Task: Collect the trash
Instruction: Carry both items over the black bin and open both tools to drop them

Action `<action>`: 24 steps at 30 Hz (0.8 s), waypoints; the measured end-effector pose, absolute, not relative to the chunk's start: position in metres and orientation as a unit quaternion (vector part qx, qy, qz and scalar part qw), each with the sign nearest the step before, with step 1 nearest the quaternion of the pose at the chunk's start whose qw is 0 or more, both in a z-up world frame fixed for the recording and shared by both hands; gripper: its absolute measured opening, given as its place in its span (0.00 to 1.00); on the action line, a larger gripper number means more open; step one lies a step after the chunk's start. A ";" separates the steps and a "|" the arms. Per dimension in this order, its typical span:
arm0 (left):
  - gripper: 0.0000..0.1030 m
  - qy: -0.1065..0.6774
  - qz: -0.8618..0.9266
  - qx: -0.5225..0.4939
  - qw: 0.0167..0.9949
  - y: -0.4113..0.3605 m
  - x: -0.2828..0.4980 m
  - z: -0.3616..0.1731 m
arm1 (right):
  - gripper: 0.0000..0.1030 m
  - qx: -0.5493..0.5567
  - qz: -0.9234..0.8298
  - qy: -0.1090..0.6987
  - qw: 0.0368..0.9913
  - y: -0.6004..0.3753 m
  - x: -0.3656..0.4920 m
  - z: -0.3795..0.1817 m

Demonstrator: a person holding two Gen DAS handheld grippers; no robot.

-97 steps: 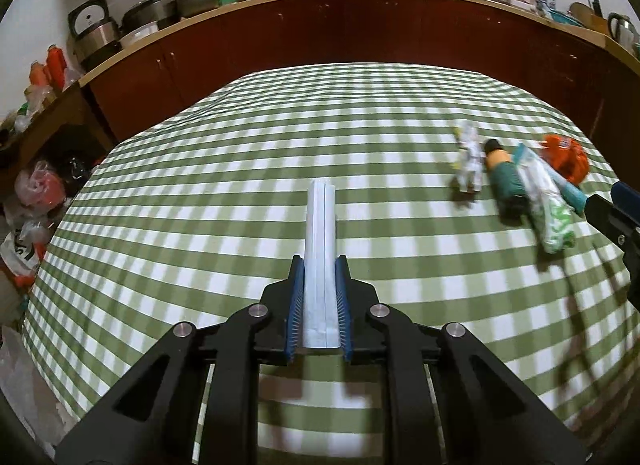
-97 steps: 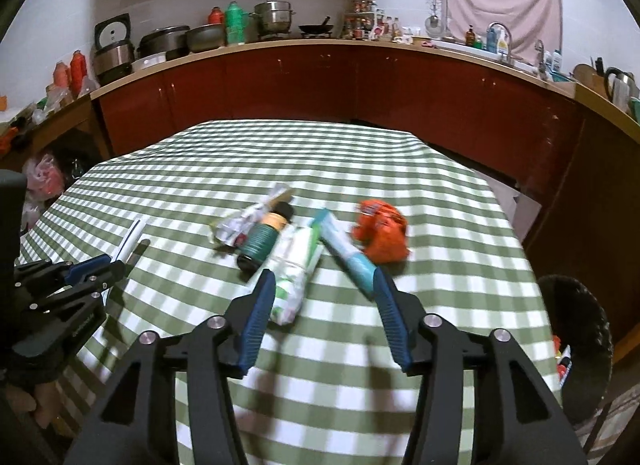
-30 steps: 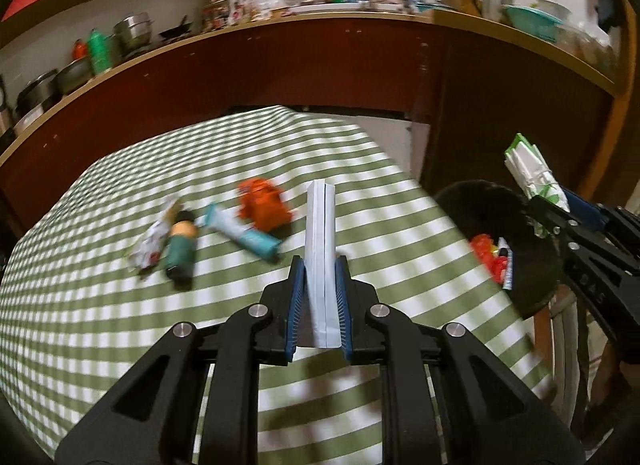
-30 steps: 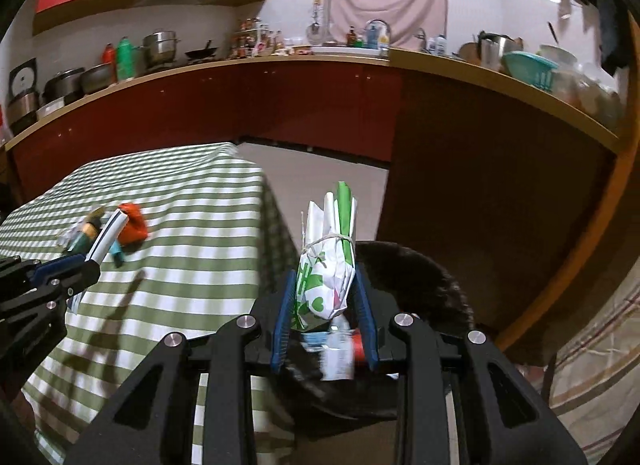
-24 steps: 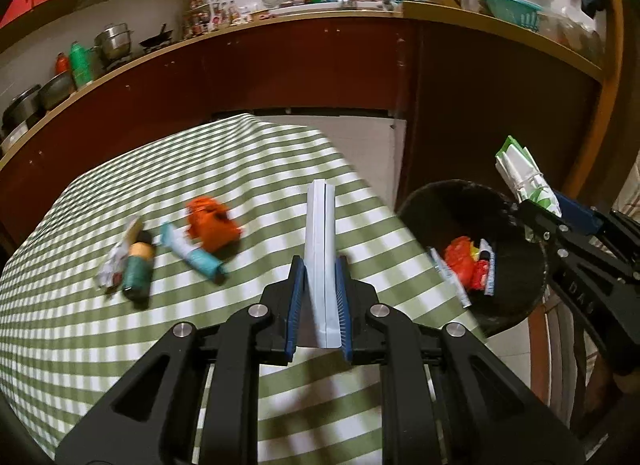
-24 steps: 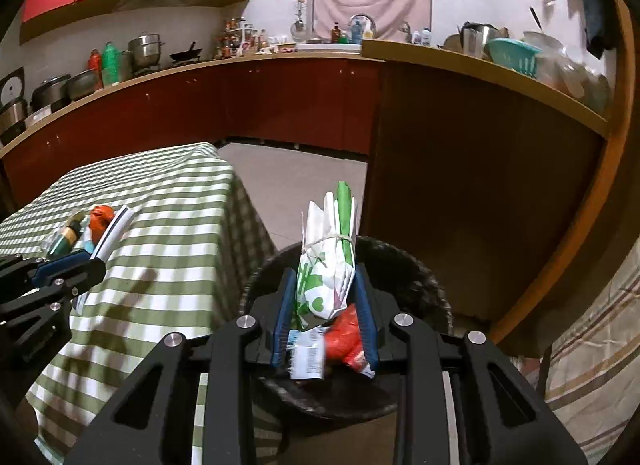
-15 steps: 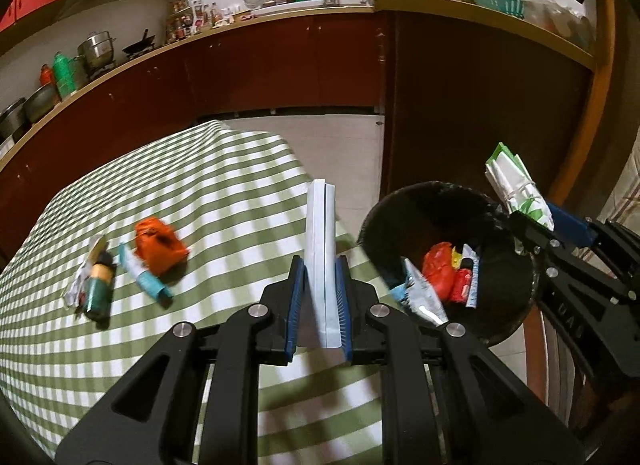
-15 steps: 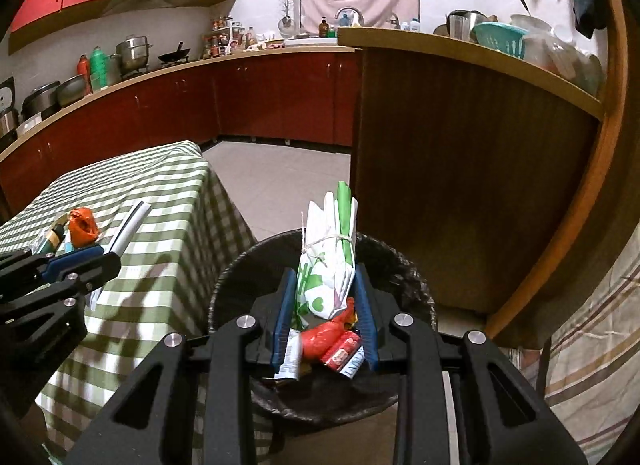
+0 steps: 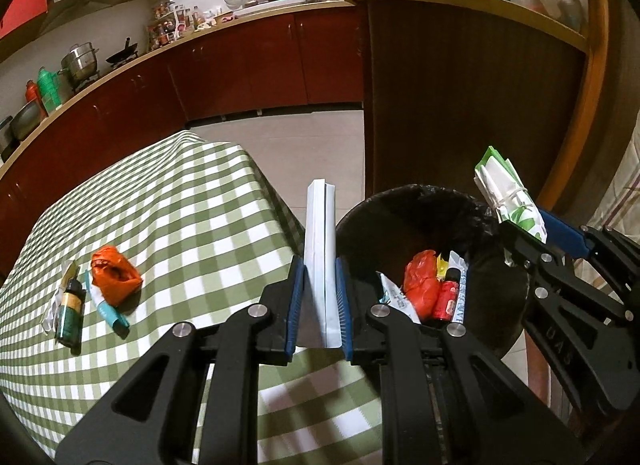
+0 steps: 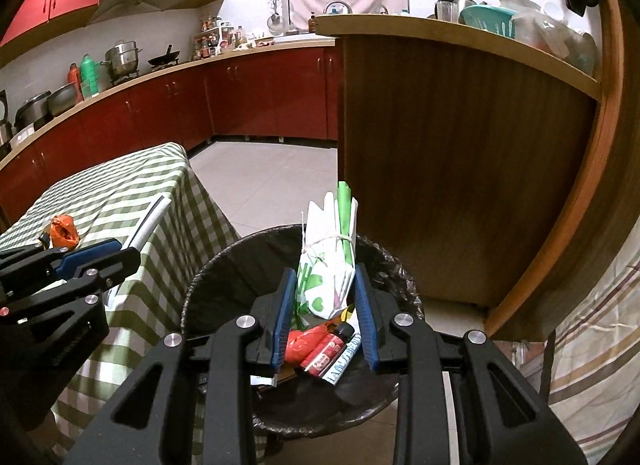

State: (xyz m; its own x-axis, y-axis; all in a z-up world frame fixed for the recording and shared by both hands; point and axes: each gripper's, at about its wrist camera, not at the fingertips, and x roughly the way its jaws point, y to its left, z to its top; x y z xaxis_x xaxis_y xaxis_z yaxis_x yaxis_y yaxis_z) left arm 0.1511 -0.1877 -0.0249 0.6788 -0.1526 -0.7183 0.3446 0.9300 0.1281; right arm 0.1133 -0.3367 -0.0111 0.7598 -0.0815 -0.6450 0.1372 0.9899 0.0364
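Observation:
My left gripper [image 9: 318,285] is shut on a flat white folded packet [image 9: 319,249] and holds it over the table's right edge, beside the black bin [image 9: 492,325]. My right gripper [image 10: 325,301] holds a white and green tied wrapper bundle [image 10: 328,265] right above the bin [image 10: 224,285]; its pads stand slightly wider than before, still beside the bundle. The bin holds red trash [image 9: 420,285] and a small bottle [image 10: 326,349]. On the green checked table [image 9: 180,225] lie an orange crumpled bag [image 9: 114,275], a teal tube [image 9: 106,311] and a dark green bottle [image 9: 70,315].
A tall brown wooden counter panel [image 10: 452,185] stands just behind the bin. Red kitchen cabinets [image 9: 260,65] run along the back wall. Tiled floor [image 10: 264,181] lies between the table and the cabinets. A striped cloth [image 10: 600,345] hangs at the right.
Both grippers have swung right from the table to the bin. The right gripper picked up the wrapper bundle and now hangs over the bin, its pads a little wider apart than half a second ago.

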 end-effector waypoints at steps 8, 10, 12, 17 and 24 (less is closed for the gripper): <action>0.16 0.380 -0.138 0.132 0.905 -0.200 0.160 -0.028 | 0.29 0.046 -0.058 0.345 0.936 -0.344 0.119 -0.016; 0.17 0.382 -0.139 0.133 0.904 -0.202 0.162 -0.030 | 0.30 0.049 -0.059 0.346 0.935 -0.347 0.120 -0.018; 0.20 0.386 -0.142 0.134 0.902 -0.204 0.164 -0.031 | 0.31 0.052 -0.057 0.348 0.934 -0.349 0.122 -0.020; 0.38 0.392 -0.137 0.127 0.901 -0.201 0.167 -0.032 | 0.38 0.068 -0.060 0.351 0.932 -0.358 0.124 -0.023; 0.38 0.391 -0.129 0.122 0.903 -0.195 0.166 -0.030 | 0.38 0.066 -0.060 0.350 0.933 -0.356 0.123 -0.022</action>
State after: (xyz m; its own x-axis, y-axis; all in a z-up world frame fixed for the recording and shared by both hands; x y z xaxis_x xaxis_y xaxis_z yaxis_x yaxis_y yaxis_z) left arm 0.1661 -0.1953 -0.0303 0.6610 -0.1378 -0.7376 0.3292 0.9366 0.1201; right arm 0.1231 -0.3563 -0.0217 0.7485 -0.0646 -0.6600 0.1575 0.9841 0.0823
